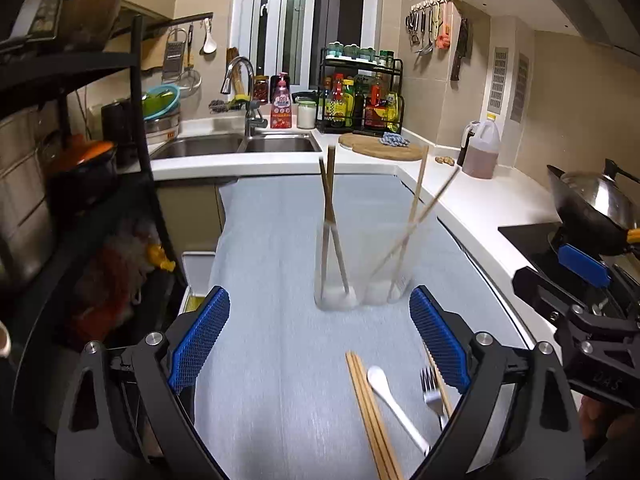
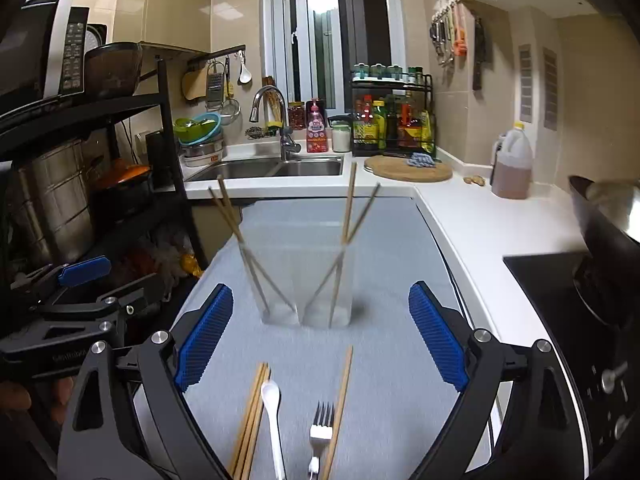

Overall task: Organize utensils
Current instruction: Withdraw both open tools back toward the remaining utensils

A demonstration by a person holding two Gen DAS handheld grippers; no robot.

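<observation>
Two clear cups stand side by side on a grey mat (image 1: pixel 272 264). The left cup (image 1: pixel 334 280) holds two wooden chopsticks, and the right cup (image 1: pixel 390 276) holds two more. They also show in the right wrist view, left cup (image 2: pixel 276 296) and right cup (image 2: pixel 332 296). Near me lie a bundle of chopsticks (image 2: pixel 250 420), a white spoon (image 2: pixel 272 412), a metal fork (image 2: pixel 321 428) and one loose chopstick (image 2: pixel 340 404). My left gripper (image 1: pixel 320 344) is open and empty above the mat. My right gripper (image 2: pixel 320 340) is open and empty above the loose utensils.
A double sink (image 2: pixel 276 168) with a tap lies behind the mat. A round wooden board (image 2: pixel 408 168), a sauce rack (image 2: pixel 392 120) and an oil jug (image 2: pixel 512 164) stand at the back right. A wok (image 2: pixel 608 216) sits on the stove at right. A black shelf (image 2: pixel 80 128) stands at left.
</observation>
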